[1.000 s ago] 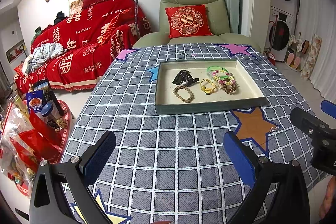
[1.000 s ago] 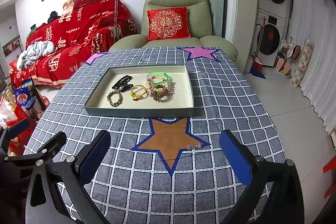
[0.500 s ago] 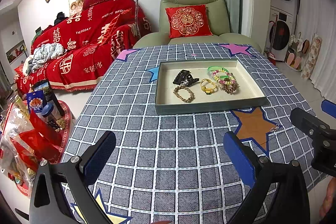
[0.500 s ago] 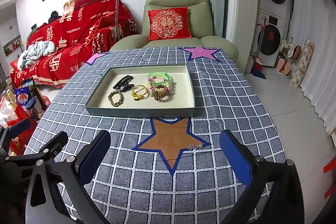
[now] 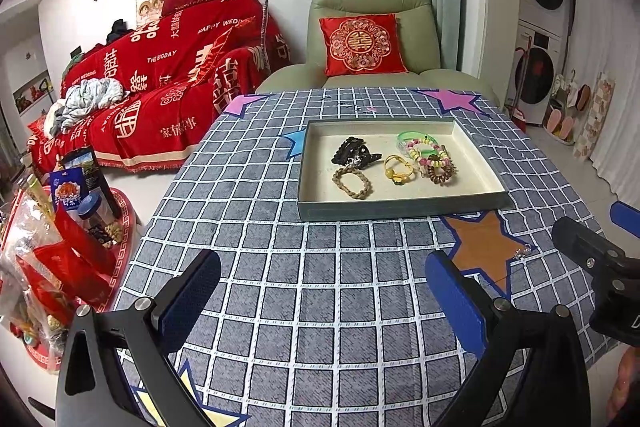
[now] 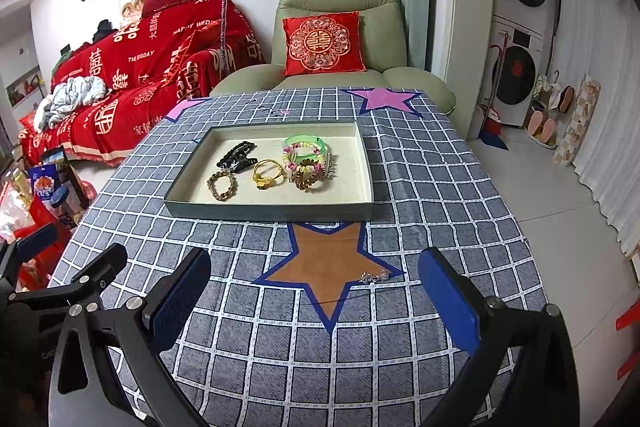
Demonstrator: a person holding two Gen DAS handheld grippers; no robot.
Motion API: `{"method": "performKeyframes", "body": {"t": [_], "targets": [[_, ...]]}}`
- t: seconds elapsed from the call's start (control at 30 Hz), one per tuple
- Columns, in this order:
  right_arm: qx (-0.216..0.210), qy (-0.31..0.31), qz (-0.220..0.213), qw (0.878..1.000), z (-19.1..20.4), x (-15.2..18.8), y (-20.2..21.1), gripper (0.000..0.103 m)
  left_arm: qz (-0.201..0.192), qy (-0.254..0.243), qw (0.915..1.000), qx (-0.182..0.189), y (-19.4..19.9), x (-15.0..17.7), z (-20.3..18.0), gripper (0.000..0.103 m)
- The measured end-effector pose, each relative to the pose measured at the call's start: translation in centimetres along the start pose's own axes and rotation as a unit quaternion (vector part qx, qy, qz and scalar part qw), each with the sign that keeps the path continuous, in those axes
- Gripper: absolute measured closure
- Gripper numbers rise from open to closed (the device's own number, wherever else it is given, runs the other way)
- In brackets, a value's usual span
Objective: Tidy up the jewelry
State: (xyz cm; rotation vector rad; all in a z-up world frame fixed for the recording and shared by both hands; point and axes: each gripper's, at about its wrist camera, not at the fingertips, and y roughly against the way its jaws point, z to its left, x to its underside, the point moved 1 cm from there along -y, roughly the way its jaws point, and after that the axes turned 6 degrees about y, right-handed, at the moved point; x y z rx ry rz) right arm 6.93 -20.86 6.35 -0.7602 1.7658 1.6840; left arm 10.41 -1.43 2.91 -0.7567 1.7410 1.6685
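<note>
A grey-green tray (image 5: 400,209) (image 6: 272,213) sits mid-table and holds a black hair claw (image 5: 354,151), a braided brown bracelet (image 5: 352,183), a gold ring piece (image 5: 398,171), a green bangle (image 5: 416,139) and beaded bracelets (image 5: 434,159). A small silver jewelry piece (image 6: 374,275) (image 5: 524,251) lies on the orange star, outside the tray. My left gripper (image 5: 324,301) is open and empty above the near table. My right gripper (image 6: 314,297) is open and empty, just short of the silver piece.
The table has a grey checked cloth (image 5: 280,267) with star patches. A green armchair (image 5: 372,39) with a red cushion stands behind it. A red sofa (image 5: 160,79) is at the left, bags and boxes (image 5: 60,227) on the floor left of the table.
The right gripper view has crept slightly forward and left toward the orange star. The left gripper has not visibly moved. Both stay open.
</note>
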Motion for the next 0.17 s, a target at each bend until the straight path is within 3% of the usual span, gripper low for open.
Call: {"method": "performKeyframes", "body": {"t": [0.17], "targets": [[0.000, 0.000, 0.000, 1.000, -0.04, 0.02, -0.05, 0.000, 0.002, -0.004, 1.0000, 0.005, -0.08, 0.02, -0.20, 0.000]]}}
